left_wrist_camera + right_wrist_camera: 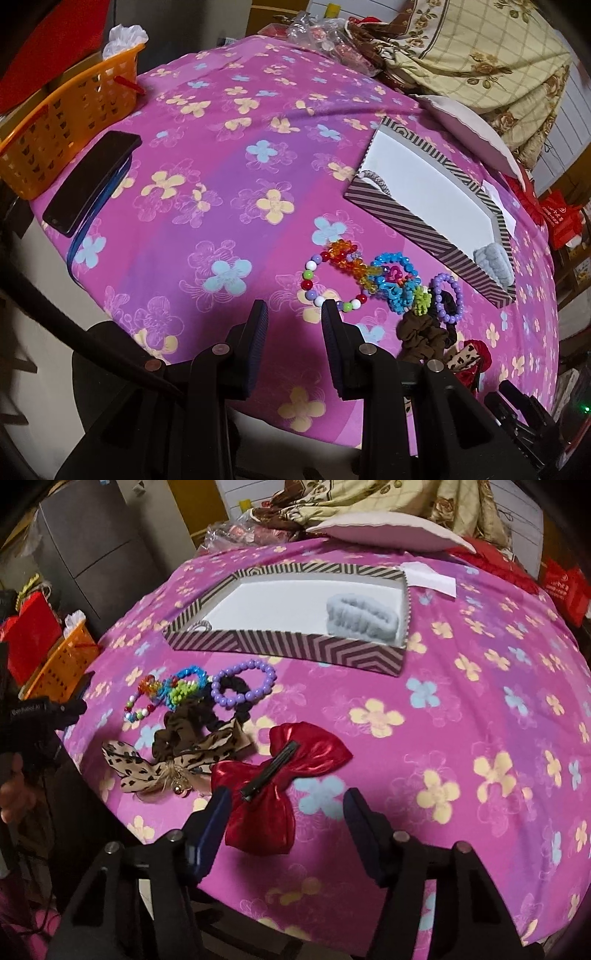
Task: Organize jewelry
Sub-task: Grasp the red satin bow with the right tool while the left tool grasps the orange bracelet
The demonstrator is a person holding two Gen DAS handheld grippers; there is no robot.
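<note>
a: nearest to you, what does your right gripper (286,805) have?

b: nothing. its two dark blue pads stand apart, and the lower lobe of the shiny red fabric bow with a black clip (284,775) lies between them on the cloth. the near pad sits just beside the bow's edge; you cannot tell whether it touches. the far pad is clear of it.

a: and your left gripper (293,310)?

b: open and empty too, above the pink flower-print bedspread (221,166). its right fingertip is just beside the multicoloured round-bead bracelet (332,284), not gripping it.

a: what lies a little further out?

b: a huddle of pieces, touching or overlapping: a leopard-print fabric bow (147,768) beside the red one, a brown scrunchie (421,332), a black scrunchie (236,698) under a purple bead bracelet (243,686), then a blue and green bead bracelet (395,280) and an orange faceted-bead bracelet (351,258).

a: and beyond them?

b: the shallow striped cardboard tray with a white floor (280,644), close behind the pile. a grey fluffy band (360,613) rests in its right end and a small silver ring-shaped piece (201,624) in its left corner.

a: off to your left?

b: a dark phone (92,184) by the bed's edge, with an orange plastic basket (70,122) past it. a white pillow (388,531) lies furthest back.
</note>
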